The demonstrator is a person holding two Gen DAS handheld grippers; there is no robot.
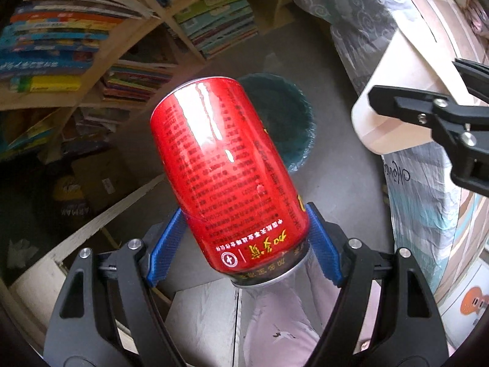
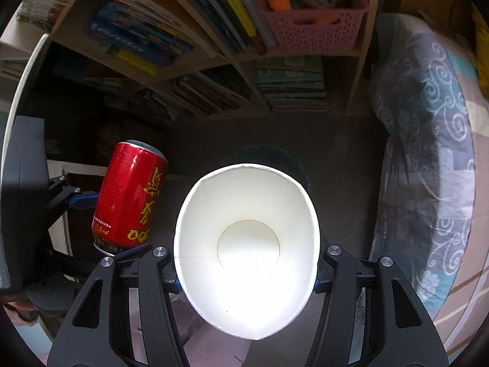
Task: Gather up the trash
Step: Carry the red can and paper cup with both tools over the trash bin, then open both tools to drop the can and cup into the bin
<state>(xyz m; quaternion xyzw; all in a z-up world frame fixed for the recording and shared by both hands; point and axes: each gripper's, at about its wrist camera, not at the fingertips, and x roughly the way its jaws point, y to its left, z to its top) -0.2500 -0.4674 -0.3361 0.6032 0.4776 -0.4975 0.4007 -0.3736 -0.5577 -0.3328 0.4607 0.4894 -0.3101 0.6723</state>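
Between the blue pads of the left gripper [image 1: 244,241], a red can [image 1: 227,171] sits clamped and tilted, hiding part of the dark-lined bin [image 1: 287,116] on the floor beyond. The right gripper [image 2: 247,275] squeezes a white paper cup [image 2: 247,244] into an oval, its mouth facing the camera; its pads are mostly hidden, and the bin behind shows only as a dim rim.
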